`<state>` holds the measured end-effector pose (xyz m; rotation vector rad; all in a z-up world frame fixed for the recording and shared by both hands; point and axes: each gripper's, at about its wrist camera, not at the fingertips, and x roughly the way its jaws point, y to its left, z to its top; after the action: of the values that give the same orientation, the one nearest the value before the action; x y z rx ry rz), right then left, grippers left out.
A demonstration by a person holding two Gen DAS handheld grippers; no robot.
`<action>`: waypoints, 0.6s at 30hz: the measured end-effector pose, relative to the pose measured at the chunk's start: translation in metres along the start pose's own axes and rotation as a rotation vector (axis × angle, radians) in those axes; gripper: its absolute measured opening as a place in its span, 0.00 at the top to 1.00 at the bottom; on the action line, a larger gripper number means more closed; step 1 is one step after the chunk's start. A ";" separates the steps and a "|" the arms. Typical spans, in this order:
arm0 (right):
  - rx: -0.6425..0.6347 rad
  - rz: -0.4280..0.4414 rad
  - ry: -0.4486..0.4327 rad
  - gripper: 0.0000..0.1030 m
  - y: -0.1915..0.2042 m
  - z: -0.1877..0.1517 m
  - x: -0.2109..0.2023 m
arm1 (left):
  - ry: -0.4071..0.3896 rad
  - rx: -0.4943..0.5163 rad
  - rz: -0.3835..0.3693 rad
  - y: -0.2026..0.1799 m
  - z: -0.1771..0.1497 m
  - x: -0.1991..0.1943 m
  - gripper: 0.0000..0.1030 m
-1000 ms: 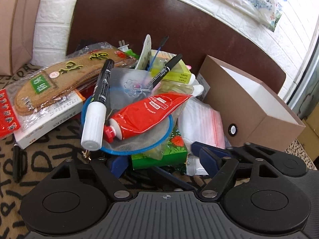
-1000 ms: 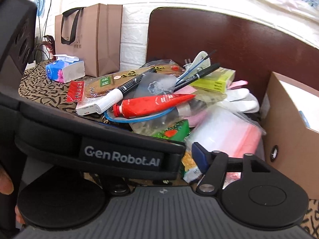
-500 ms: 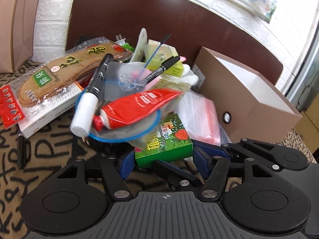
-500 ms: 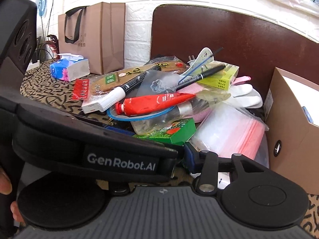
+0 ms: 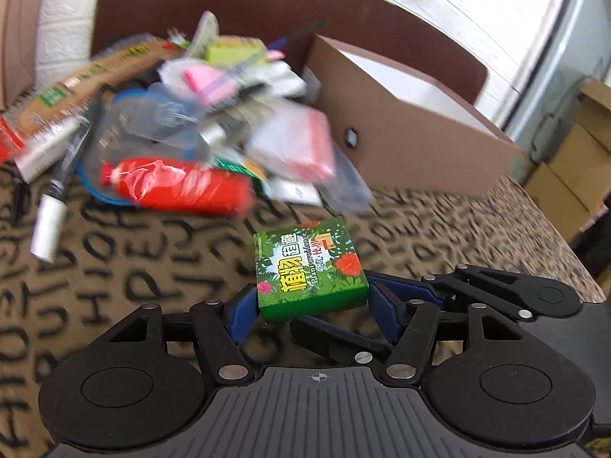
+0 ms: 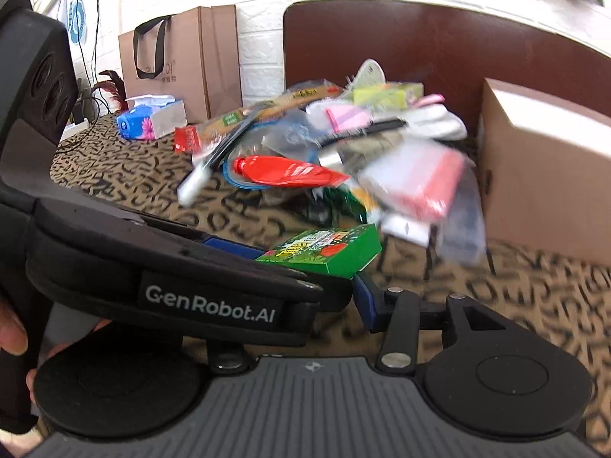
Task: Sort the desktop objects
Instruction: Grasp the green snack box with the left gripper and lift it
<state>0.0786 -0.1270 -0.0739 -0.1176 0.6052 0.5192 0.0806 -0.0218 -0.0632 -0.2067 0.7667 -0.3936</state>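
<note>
My left gripper (image 5: pixel 311 307) is shut on a green box with leaf and flower print (image 5: pixel 309 267), held just above the patterned cloth and clear of the pile. In the right wrist view the same green box (image 6: pixel 324 250) pokes out past the left gripper's black body (image 6: pixel 206 301). My right gripper (image 6: pixel 317 294) sits close under and beside it. Its jaws are opening. One blue pad (image 6: pixel 362 299) shows bare, and the other finger is hidden behind the left gripper. The pile behind holds a red tube (image 5: pixel 179 187), a marker (image 5: pixel 57 198) and a pink-edged bag (image 5: pixel 301 145).
An open brown cardboard box (image 5: pixel 412 129) stands right of the pile. A brown paper bag (image 6: pixel 183 61) and a tissue pack (image 6: pixel 152 118) are at the back left. A dark chair back (image 6: pixel 439 49) rises behind. The cloth-covered table edge (image 5: pixel 565 252) runs along the right.
Both grippers have drawn back from the pile, the left one pulling the green box out with it. The red tube and the marker have slid down onto the cloth.
</note>
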 end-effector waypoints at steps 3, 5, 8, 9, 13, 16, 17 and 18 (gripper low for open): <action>0.015 -0.010 0.030 0.43 -0.005 -0.015 -0.010 | 0.028 0.021 -0.038 -0.008 -0.010 0.001 0.20; 0.026 -0.021 0.046 0.40 -0.008 -0.021 -0.014 | 0.015 0.031 -0.023 -0.011 -0.014 0.000 0.13; 0.031 -0.043 0.048 0.36 -0.011 -0.027 -0.016 | -0.006 0.044 -0.004 -0.013 -0.010 0.001 0.11; 0.031 -0.049 0.046 0.35 -0.011 -0.028 -0.016 | 0.001 0.042 -0.006 -0.012 -0.008 0.002 0.11; 0.026 -0.047 0.037 0.35 -0.013 -0.027 -0.017 | 0.020 0.033 -0.024 -0.007 -0.005 0.008 0.17; 0.017 -0.046 0.035 0.35 -0.011 -0.028 -0.016 | 0.043 0.036 -0.038 -0.009 -0.005 0.013 0.18; 0.018 -0.045 0.035 0.35 -0.011 -0.028 -0.016 | 0.044 0.037 -0.039 -0.011 -0.005 0.014 0.18; 0.019 -0.046 0.035 0.35 -0.011 -0.027 -0.015 | 0.043 0.043 -0.045 -0.013 -0.005 0.014 0.18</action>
<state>0.0596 -0.1505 -0.0882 -0.1226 0.6401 0.4676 0.0826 -0.0398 -0.0708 -0.1761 0.7957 -0.4582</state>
